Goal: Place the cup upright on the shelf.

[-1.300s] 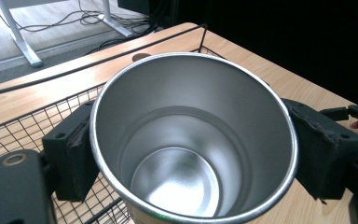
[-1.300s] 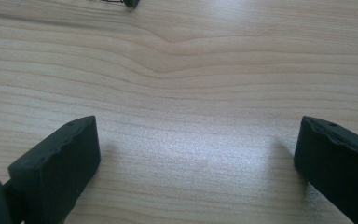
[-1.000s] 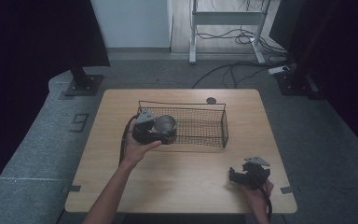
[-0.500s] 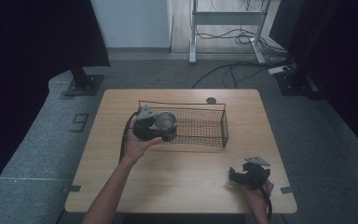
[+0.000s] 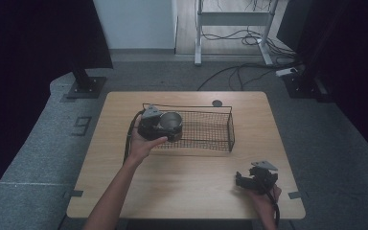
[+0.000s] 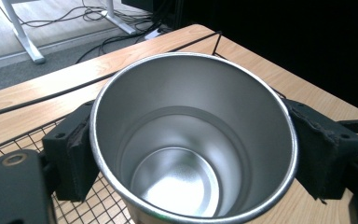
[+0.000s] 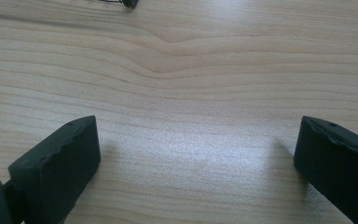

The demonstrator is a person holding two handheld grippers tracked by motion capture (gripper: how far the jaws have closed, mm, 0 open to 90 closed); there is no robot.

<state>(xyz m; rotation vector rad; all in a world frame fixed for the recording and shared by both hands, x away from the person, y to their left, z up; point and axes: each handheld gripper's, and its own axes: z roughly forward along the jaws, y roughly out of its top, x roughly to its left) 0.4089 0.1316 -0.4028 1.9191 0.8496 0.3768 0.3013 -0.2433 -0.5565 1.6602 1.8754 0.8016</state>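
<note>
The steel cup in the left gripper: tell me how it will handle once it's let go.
The steel cup looks rigid and thin-walled, so probably light and not fragile. Its smooth, shiny wall may slip against the left gripper. Being round, it would likely roll if laid sideways in the wire basket.

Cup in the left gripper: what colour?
Plain silver metal cup, unpatterned; left gripper view shows it best.

A lab or recording studio: a bare wooden surface point(image 5: 182, 187) stands on grey carpet point(image 5: 38, 158) between black curtains point(image 5: 28, 43), with loose cables point(image 5: 230, 72) and a metal stand point(image 5: 235, 19) on the floor behind.
</note>
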